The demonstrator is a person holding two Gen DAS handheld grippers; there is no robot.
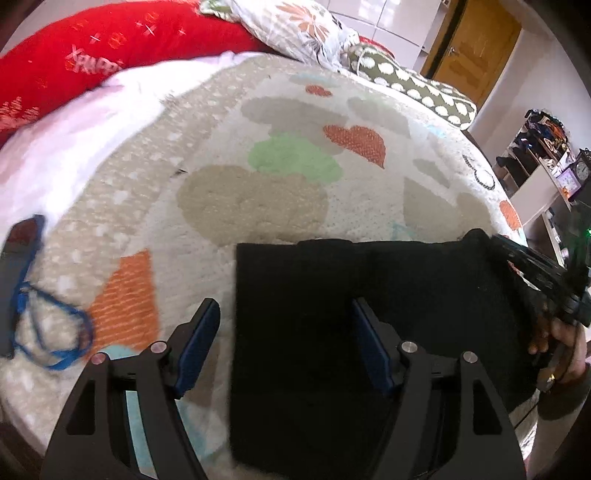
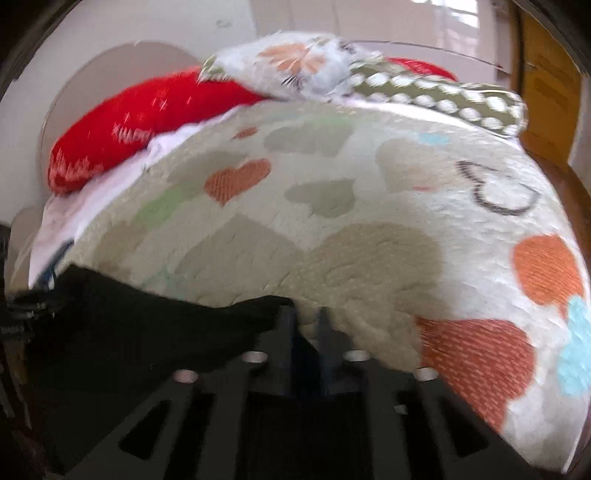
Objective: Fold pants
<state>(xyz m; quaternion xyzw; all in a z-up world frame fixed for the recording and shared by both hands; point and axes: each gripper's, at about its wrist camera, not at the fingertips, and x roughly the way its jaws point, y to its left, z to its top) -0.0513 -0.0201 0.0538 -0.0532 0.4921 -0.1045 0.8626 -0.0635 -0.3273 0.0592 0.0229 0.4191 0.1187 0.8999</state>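
Observation:
Black pants (image 1: 332, 332), folded into a flat rectangle, lie on the heart-patterned blanket (image 1: 258, 206) near its front edge. My left gripper (image 1: 284, 302) hangs open above the pants' left part. One finger is off the left edge over the blanket and the other is over the cloth. My right gripper (image 1: 532, 266), held by a hand (image 1: 561, 350), is at the pants' far right corner. In the right wrist view the right gripper (image 2: 308, 314) has its jaws a narrow gap apart, with the blanket (image 2: 369, 240) showing between them. The pants' edge (image 2: 147, 325) ends beside its left finger.
A dark strip with a blue looped cord (image 1: 51, 332) lies at the blanket's left. A red pillow (image 1: 110, 48), a floral pillow (image 1: 295, 26) and a dotted pillow (image 1: 417, 85) line the far side. To the right stand a shelf with a clock (image 1: 580, 170) and a wooden door (image 1: 476, 48).

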